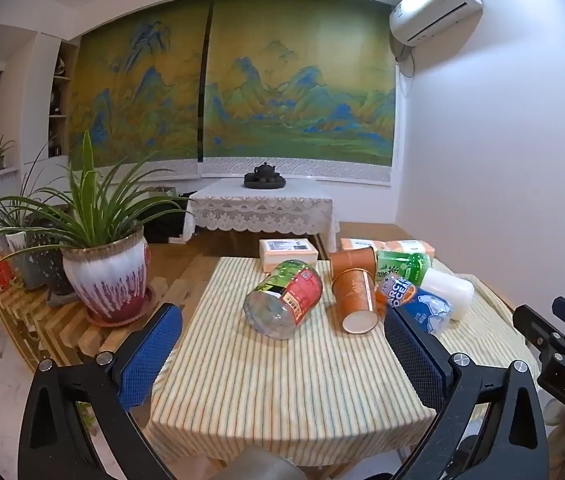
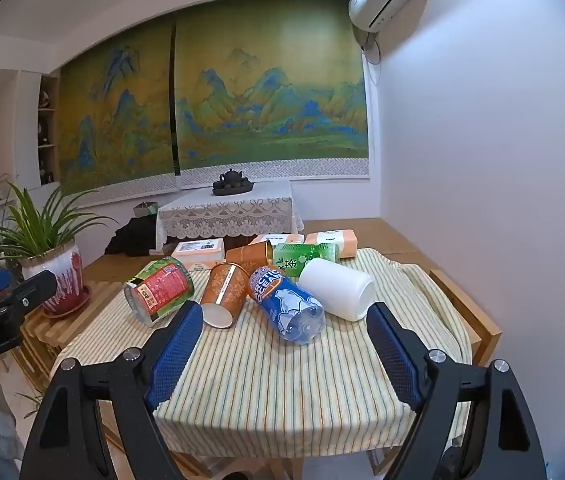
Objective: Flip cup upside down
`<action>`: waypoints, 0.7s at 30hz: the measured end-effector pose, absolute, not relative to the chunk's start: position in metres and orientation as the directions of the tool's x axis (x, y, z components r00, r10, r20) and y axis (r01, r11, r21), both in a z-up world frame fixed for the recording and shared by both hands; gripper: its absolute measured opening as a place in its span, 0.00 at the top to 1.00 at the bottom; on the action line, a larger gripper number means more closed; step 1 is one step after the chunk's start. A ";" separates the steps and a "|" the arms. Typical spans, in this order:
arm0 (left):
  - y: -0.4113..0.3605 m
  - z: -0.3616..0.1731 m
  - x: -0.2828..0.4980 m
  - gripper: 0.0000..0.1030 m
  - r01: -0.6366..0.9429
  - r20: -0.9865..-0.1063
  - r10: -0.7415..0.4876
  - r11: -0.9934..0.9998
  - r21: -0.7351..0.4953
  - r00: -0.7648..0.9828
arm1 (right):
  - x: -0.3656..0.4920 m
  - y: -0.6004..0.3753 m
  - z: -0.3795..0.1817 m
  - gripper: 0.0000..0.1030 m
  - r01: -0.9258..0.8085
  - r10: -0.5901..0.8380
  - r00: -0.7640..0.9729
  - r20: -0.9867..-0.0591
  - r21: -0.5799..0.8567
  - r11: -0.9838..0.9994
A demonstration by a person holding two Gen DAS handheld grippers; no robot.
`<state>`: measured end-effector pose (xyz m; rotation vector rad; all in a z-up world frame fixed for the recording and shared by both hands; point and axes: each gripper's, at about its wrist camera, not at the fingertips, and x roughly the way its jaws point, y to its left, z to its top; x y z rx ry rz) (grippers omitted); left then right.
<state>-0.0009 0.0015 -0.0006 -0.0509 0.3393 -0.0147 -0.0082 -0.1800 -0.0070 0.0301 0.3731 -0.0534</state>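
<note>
Progress: nothing done yet, by my judgement; no cup stands inverted, and reach, grasp and turn are all left.
Cups: an orange paper cup [image 2: 222, 294] lies on its side near the middle of the table, base toward the near edge; a second orange cup [image 2: 250, 254] lies behind it; a white cup [image 2: 338, 288] lies toward the right edge.
Left gripper [image 1: 282, 344]: jaws wide, holding nothing, over the near edge.
Right gripper [image 2: 284, 350]: jaws wide, holding nothing.
Surface: table under a striped cloth [image 2: 282, 392], with bottles lying among the cups and boxes at the far edge.
Room: landscape mural [image 1: 242, 80], potted plant [image 1: 102, 268] to the left.
</note>
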 end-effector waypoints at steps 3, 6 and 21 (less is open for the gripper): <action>0.009 -0.001 -0.004 0.01 -0.018 -0.327 -0.003 0.998 -0.061 0.945 | -0.007 -0.180 -0.006 0.21 0.063 -0.050 0.929 -0.367 0.023 0.998; 0.010 -0.001 -0.005 0.01 -0.023 -0.329 0.005 0.998 -0.052 0.944 | -0.008 -0.180 -0.008 0.21 0.063 -0.050 0.931 -0.363 0.023 0.998; 0.005 -0.002 0.001 0.01 -0.052 -0.337 0.041 0.998 -0.022 0.941 | -0.007 -0.181 -0.008 0.21 0.064 -0.050 0.930 -0.364 0.024 0.998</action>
